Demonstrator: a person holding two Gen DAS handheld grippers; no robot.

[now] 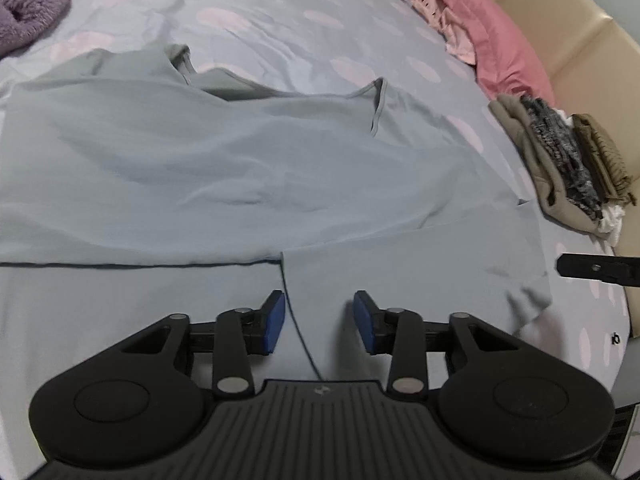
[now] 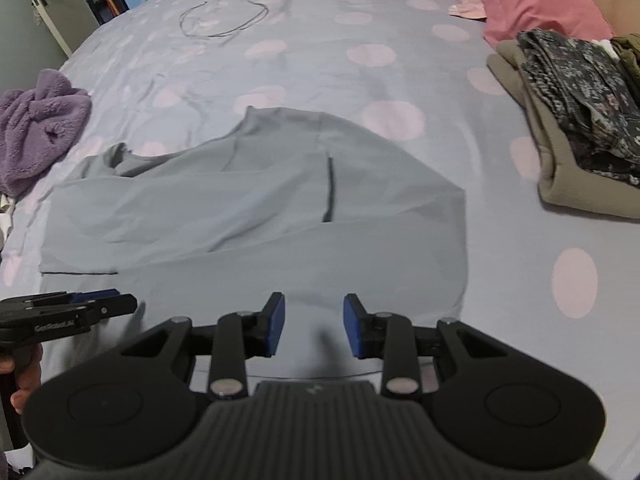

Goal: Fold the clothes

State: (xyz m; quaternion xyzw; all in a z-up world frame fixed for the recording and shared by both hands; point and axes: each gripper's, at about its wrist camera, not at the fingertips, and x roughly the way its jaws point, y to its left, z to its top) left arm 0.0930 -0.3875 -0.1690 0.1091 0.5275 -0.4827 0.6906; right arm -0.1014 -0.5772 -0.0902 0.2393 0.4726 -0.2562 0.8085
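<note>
The grey-blue T-shirt (image 1: 224, 168) lies spread flat on my bed's dotted sheet (image 2: 320, 60). My left tool (image 1: 319, 320) hovers over its near hem, blue pads parted, gripping nothing. My right tool (image 2: 314, 324) sits likewise apart over the shirt's near edge. Right of the shirt rests a stack of folded clothes (image 2: 576, 120); a purple fleece (image 2: 36, 124) lies left of it.

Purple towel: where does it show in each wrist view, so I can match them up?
Left wrist view: purple towel in the top left corner, beyond the grey shirt.
Right wrist view: purple towel at the left edge, mid-height, left of the grey shirt.
Shared landmark: the folded pile on the right of the bed, also at the right edge in the right wrist view.
</note>
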